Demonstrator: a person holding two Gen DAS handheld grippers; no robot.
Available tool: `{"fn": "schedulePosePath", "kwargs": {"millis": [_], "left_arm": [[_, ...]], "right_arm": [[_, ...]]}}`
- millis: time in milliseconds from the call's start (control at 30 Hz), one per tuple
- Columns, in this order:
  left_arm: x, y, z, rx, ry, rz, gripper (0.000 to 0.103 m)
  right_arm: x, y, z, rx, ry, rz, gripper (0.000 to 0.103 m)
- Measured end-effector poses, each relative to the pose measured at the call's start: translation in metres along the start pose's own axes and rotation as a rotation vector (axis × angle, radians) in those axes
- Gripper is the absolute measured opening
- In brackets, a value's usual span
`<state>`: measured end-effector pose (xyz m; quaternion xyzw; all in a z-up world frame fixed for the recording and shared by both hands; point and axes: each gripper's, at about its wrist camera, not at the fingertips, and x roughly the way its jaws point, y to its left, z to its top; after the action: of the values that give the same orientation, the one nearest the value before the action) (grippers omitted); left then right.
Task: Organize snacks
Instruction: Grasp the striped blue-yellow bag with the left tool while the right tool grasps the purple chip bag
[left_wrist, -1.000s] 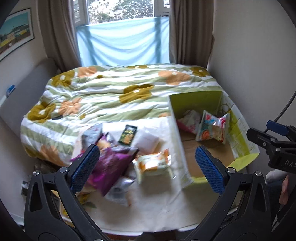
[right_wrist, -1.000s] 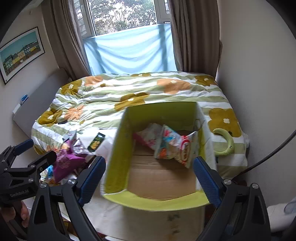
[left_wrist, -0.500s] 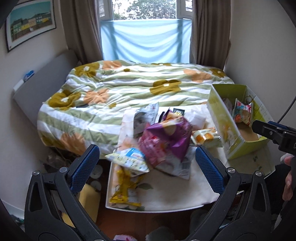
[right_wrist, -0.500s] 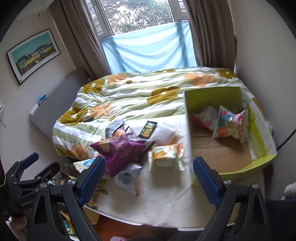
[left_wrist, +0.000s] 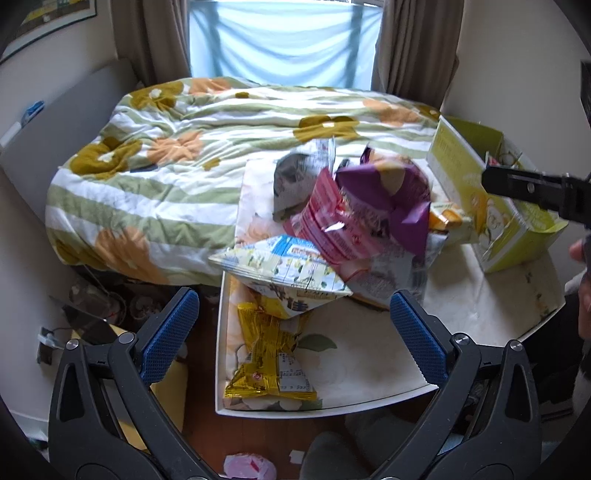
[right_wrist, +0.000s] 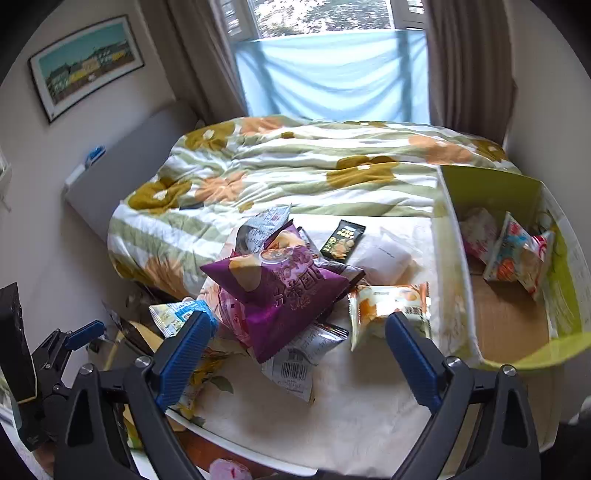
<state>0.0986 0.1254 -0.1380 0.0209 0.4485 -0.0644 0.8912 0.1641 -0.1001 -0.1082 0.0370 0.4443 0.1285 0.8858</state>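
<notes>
You can make out little print here. The purple snack bag (right_wrist: 284, 291), centre of the right wrist view, carries large pale East Asian characters across its front — too blurred to spell out. Below it, a grey packet (right_wrist: 295, 365) shows a barcode with tiny digits you can't read. In the left wrist view, lower centre, the yellow packet (left_wrist: 269, 354) has a white label panel of fine print — illegible — and the white-and-blue bag (left_wrist: 284, 273) above it bears one big dark character.
</notes>
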Motion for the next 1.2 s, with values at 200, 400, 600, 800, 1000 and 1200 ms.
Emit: {"fn": "schedulePosePath", "kwargs": {"millis": [200, 400, 600, 800, 1000, 1200], "left_arm": [[0.044, -0.005, -0.015, -0.013, 0.007, 0.059, 0.102], [0.081, -0.001, -0.01, -0.071, 0.002, 0.114, 0.102], [0.1, 0.009, 0.005, -0.134, -0.003, 0.099, 0.102], [0.115, 0.013, 0.01, -0.148, -0.003, 0.065, 0.102], [0.119, 0.011, 0.012, -0.155, -0.009, 0.039, 0.076], [0.121, 0.017, 0.013, -0.177, 0.01, 0.024, 0.062]], "right_arm": [[0.046, 0.008, 0.007, -0.161, 0.061, 0.038, 0.094], [0.078, 0.015, 0.013, -0.302, 0.108, 0.1, 0.094], [0.106, 0.018, 0.024, -0.392, 0.144, 0.157, 0.094], [0.131, 0.021, 0.032, -0.457, 0.19, 0.204, 0.094], [0.145, 0.022, 0.032, -0.458, 0.225, 0.228, 0.094], [0.154, 0.017, 0.034, -0.421, 0.247, 0.257, 0.094]]}}
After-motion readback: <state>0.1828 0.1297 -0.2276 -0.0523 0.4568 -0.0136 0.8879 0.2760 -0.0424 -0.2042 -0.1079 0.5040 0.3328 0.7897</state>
